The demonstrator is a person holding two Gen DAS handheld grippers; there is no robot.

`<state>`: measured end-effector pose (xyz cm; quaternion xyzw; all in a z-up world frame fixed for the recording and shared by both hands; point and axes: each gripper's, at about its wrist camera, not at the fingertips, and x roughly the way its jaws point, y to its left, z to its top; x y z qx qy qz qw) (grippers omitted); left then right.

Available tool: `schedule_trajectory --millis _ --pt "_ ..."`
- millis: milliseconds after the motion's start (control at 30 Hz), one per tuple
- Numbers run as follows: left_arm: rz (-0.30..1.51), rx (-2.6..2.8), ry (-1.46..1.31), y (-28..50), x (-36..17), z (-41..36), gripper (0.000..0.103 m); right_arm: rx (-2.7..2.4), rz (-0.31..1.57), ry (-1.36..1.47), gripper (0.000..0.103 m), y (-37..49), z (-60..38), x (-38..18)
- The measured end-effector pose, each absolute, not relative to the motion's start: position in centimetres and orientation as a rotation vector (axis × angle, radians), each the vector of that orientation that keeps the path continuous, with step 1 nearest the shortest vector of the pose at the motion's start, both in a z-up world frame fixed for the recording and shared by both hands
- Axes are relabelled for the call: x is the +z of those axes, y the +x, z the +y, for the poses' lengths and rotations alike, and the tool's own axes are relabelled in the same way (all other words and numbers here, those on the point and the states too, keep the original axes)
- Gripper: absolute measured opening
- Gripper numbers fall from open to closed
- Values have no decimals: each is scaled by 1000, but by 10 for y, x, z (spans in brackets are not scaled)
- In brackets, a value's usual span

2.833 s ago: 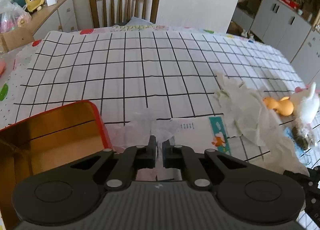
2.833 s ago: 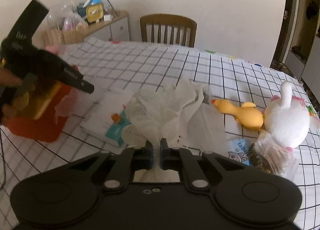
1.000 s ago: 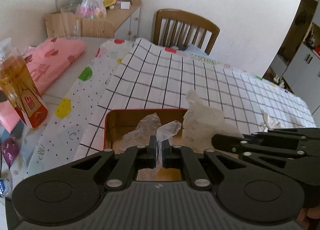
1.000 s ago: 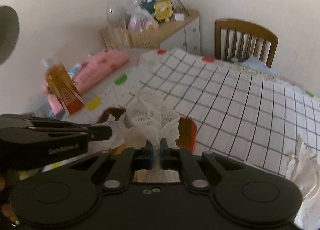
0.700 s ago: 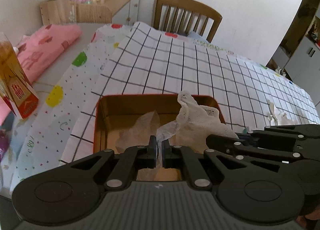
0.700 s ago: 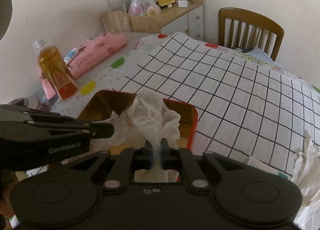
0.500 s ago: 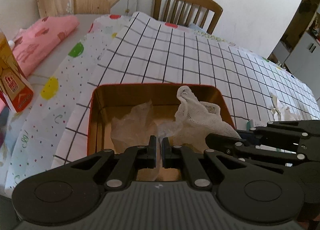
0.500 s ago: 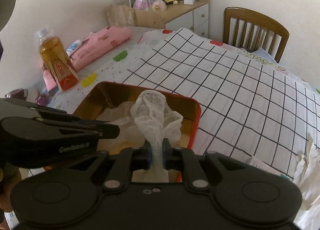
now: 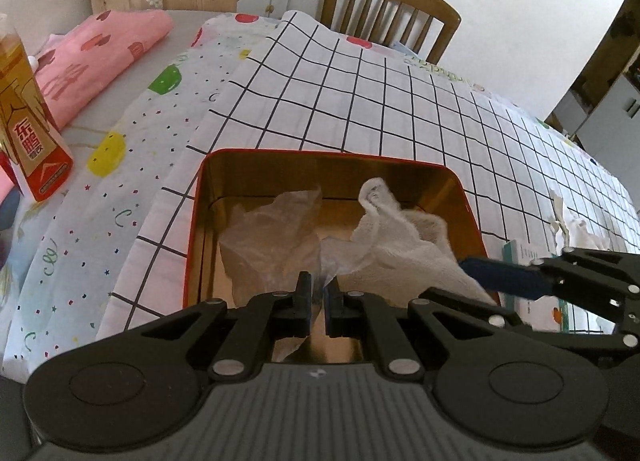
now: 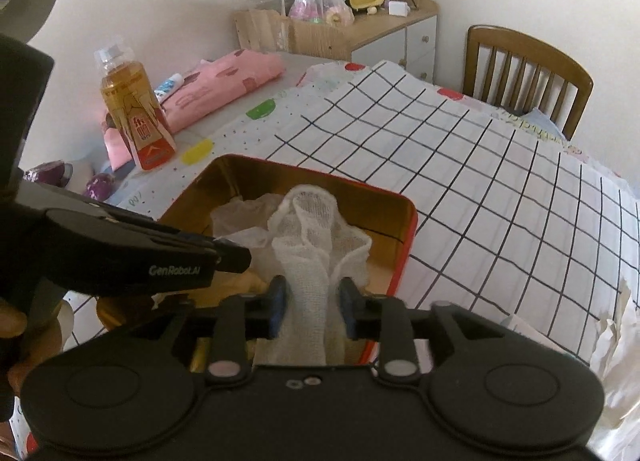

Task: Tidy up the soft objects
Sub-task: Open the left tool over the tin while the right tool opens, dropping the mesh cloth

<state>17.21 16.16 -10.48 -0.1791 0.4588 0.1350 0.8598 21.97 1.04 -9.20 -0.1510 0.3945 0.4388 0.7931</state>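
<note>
A red tin with a gold inside (image 9: 404,171) stands on the checked tablecloth; it also shows in the right wrist view (image 10: 406,229). My left gripper (image 9: 318,293) is shut on a thin clear plastic bag (image 9: 272,229) that lies in the tin's left half. My right gripper (image 10: 312,299) is open, its jaws parted around a white mesh cloth (image 10: 316,237) that rests in the tin's right half (image 9: 400,233). Both grippers hover over the tin's near edge, side by side.
An amber drink bottle (image 10: 136,109) and a pink folded cloth (image 10: 224,81) lie left of the tin. A wooden chair (image 9: 388,17) stands at the far edge. More white cloth (image 9: 568,225) and a booklet (image 9: 532,257) lie to the right.
Both grippers carried the bag and the mesh cloth to the tin and lowered them in. The right gripper has just opened and let go of the mesh cloth.
</note>
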Motion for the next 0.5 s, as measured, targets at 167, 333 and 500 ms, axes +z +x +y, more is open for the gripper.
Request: schedule_trajectory --millis 167,333,500 --pt "947 288 -370 168 -100 161 7 947 830 -318 43 217 5 -87" --pt "929 289 -356 163 -94 158 7 941 817 -299 47 216 -4 -79" --pt "902 283 -321 156 -84 152 7 938 806 -275 51 213 -15 -69"
